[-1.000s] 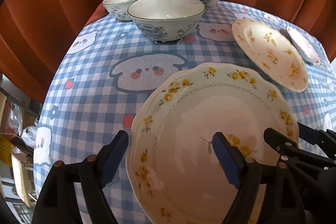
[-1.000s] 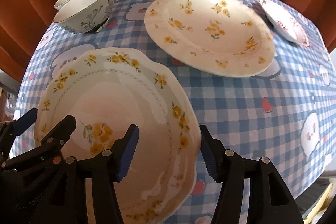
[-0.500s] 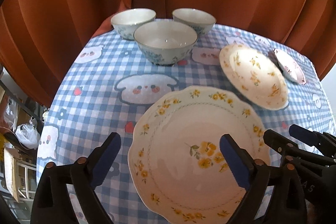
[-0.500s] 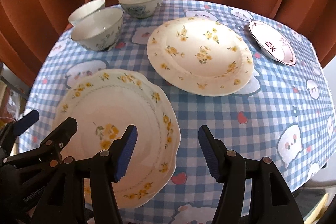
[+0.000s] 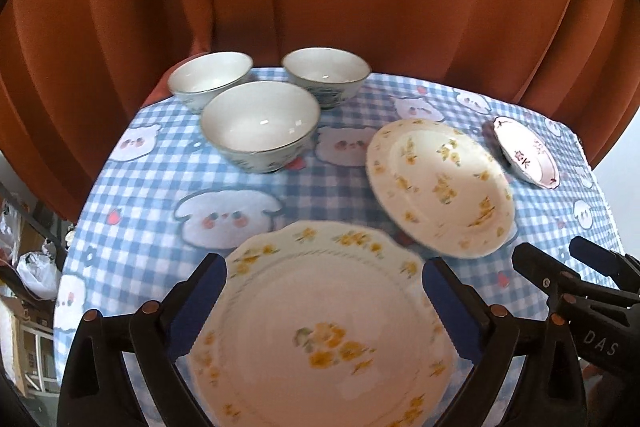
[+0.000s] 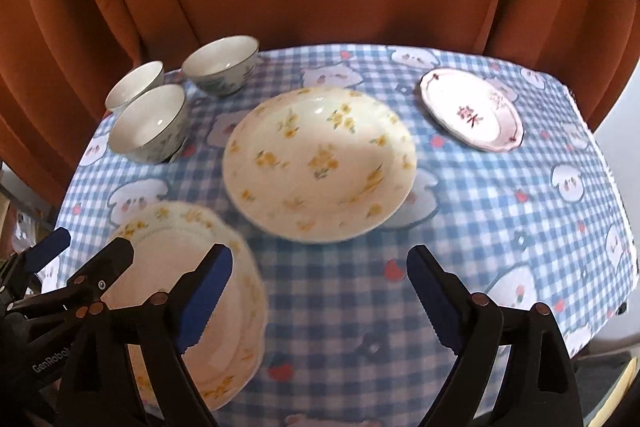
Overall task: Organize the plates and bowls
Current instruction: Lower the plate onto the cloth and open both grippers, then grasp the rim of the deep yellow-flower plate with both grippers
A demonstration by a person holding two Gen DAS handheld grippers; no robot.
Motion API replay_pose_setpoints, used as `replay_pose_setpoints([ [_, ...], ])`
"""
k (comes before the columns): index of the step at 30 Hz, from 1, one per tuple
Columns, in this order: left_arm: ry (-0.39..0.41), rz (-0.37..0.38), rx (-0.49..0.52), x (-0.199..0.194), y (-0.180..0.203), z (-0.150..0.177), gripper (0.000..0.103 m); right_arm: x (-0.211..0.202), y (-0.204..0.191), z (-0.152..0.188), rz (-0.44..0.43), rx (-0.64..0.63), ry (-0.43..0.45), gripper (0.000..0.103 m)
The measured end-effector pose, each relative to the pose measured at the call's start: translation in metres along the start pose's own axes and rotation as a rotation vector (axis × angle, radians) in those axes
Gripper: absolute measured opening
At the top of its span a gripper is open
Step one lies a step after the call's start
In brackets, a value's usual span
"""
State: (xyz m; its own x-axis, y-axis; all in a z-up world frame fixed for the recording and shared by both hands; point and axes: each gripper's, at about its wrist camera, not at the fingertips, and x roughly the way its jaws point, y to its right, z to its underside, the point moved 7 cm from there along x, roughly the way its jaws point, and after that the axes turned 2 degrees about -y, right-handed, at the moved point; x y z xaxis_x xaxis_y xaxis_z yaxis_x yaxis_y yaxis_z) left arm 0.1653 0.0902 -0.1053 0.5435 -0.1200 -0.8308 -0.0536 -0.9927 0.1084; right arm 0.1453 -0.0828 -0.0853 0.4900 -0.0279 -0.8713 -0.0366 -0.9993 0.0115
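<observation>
**Both grippers open above the table, nothing gripped**

My left gripper (image 5: 324,291) hovers with jaws spread wide over the scalloped cream plate with yellow flowers (image 5: 320,327); the blue pads sit either side of its far rim, apart from it as far as I can tell. Nothing held. The plate lies flat at the near left edge of the blue-and-white checked tablecloth (image 6: 500,219).

My right gripper (image 6: 320,295) is also wide open and empty, over bare cloth. It points at the round cream plate with scattered yellow flowers (image 6: 320,163), mid-table and well apart from the pads. My guess: that is the next pick, since the two yellow plates are alike and would stack.

The small white plate with pink rim and red characters (image 6: 472,109) sits alone at the far right. Different size, so probably top of any stack.

Three white bowls with blue-green pattern outside sit together at the far left: the near bowl (image 5: 260,125), the left rear bowl (image 5: 210,77), the right rear bowl (image 5: 326,71). All upright, close together, none nested. The near one overlaps the others in view; I can't tell if they touch. Bowls already grouped by kind, plates still spread out.

Frames are motion-blurred near the grippers.
</observation>
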Motion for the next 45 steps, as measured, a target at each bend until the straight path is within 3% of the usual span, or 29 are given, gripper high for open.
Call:
replay_pose_setpoints([
  [7, -0.014, -0.018, 0.008, 0.022, 0.029, -0.024, 0.099, 0.018, 0.038, -0.028, -0.022, 0.023, 0.002, 0.098],
  [23, -0.066, -0.096, 0.039, 0.107, 0.07, -0.07, 0.097, 0.098, 0.088, -0.092, -0.05, 0.04, -0.062, 0.098],
  [31, -0.13, -0.133, 0.077, 0.15, 0.076, -0.071, 0.085, 0.141, 0.088, -0.105, 0.004, -0.019, -0.084, 0.092],
  [38, -0.181, -0.112, 0.071, 0.174, 0.08, -0.073, 0.075, 0.174, 0.084, -0.102, -0.042, -0.002, -0.178, 0.073],
  [45, -0.183, -0.095, 0.053, 0.177, 0.081, -0.076, 0.073, 0.186, 0.078, -0.099, -0.078, 0.01, -0.212, 0.07],
])
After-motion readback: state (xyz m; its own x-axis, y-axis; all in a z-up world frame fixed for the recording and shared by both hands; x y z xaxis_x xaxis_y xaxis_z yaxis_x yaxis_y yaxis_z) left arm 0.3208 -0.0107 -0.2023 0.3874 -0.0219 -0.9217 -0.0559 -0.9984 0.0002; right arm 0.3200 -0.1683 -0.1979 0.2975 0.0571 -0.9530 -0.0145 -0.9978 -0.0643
